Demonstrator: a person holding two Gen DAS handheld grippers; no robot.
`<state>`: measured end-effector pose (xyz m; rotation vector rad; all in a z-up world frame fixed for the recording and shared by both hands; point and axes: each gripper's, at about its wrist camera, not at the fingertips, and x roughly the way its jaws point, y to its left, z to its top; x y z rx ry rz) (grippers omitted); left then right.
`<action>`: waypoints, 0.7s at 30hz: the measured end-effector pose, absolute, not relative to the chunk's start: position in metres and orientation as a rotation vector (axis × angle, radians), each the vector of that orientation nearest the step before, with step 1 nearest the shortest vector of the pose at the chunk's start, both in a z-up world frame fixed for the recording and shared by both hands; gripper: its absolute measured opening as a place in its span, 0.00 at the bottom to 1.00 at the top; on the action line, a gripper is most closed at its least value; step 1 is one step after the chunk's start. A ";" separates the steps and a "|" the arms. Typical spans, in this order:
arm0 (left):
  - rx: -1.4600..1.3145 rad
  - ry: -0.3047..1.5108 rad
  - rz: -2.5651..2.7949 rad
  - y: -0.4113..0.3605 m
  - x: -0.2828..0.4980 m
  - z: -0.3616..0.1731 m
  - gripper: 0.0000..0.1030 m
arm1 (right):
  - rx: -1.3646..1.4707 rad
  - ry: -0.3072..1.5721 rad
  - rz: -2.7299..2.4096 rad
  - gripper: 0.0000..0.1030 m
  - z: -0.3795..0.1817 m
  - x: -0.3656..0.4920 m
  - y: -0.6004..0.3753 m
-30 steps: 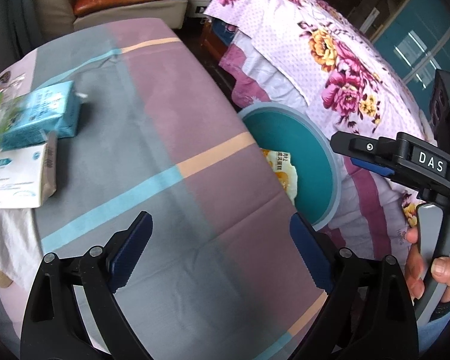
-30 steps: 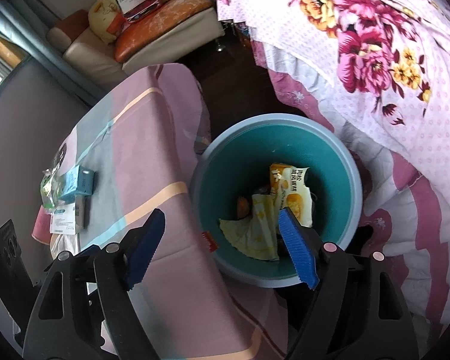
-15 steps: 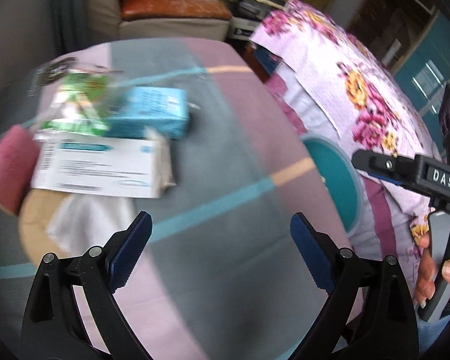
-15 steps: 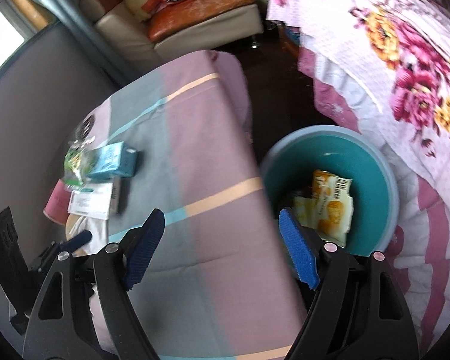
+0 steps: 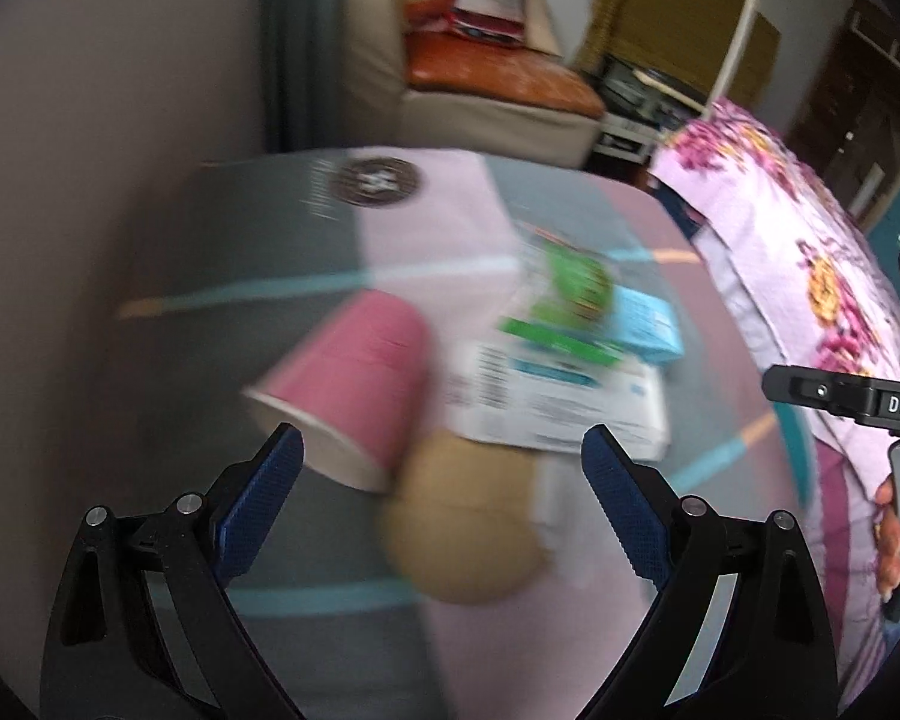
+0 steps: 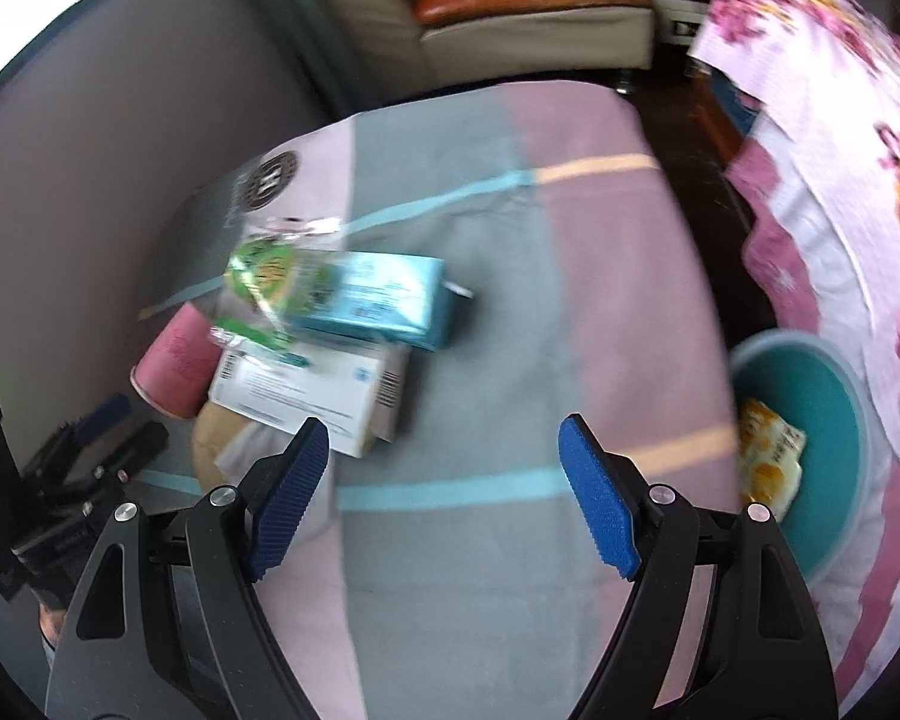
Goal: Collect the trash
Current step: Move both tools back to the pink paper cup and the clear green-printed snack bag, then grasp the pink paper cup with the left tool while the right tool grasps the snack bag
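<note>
Both grippers have swung away from the bin toward the trash pile since the earlier frame; the pile sat at frame edge then, now sits centre in both views, w/ motion blur. Left gripper (image 5: 442, 489) hangs over the bench (image 5: 222, 252), fingers (image 5: 258, 510) spread wide, nothing between them, not touching anything. Just ahead of it: pink cup (image 5: 354, 384) lying on its side, rim toward the camera, and a tan round thing (image 5: 468, 534) beside it, partly under a white box (image 5: 564, 402). Green wrapper (image 5: 564, 294) lies on top of the white box, blue carton (image 5: 645, 324) just behind. Right gripper (image 6: 444, 495) also has its fingers (image 6: 600, 498) spread, empty, above the striped cloth, w/ the white box (image 6: 312, 384) near its left finger but apart. Blue carton (image 6: 384, 300) lies on the white box's far edge; green wrapper (image 6: 264, 282) overlaps both; cup (image 6: 177, 360) to the left of them. Bin (image 6: 834, 384) stands on the floor to the right, between bench and bed (image 6: 840, 138), w/ a yellow packet (image 6: 768, 456) inside. Left gripper's body shows low left in right wrist view; right gripper's body and a hand (image 5: 891, 540) show at right edge of left wrist view. Sofa (image 6: 510, 6) at back.
</note>
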<state>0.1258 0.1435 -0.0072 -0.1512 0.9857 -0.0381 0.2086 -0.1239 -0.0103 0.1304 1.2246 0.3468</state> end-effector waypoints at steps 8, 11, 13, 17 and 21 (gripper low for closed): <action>-0.195 1.010 -0.001 0.199 0.142 -0.019 0.93 | 0.092 1.275 0.398 0.73 -0.020 0.249 -0.063; -0.199 1.033 -0.021 0.201 0.147 -0.028 0.93 | 0.094 1.294 0.408 0.73 -0.026 0.261 -0.048; -0.192 1.044 -0.036 0.199 0.153 -0.033 0.93 | 0.086 1.304 0.416 0.73 -0.029 0.271 -0.036; -0.171 1.065 -0.049 0.196 0.161 -0.043 0.93 | 0.082 1.327 0.434 0.73 -0.037 0.285 -0.019; -0.157 1.083 -0.051 0.194 0.169 -0.049 0.93 | 0.093 1.343 0.442 0.73 -0.047 0.295 -0.010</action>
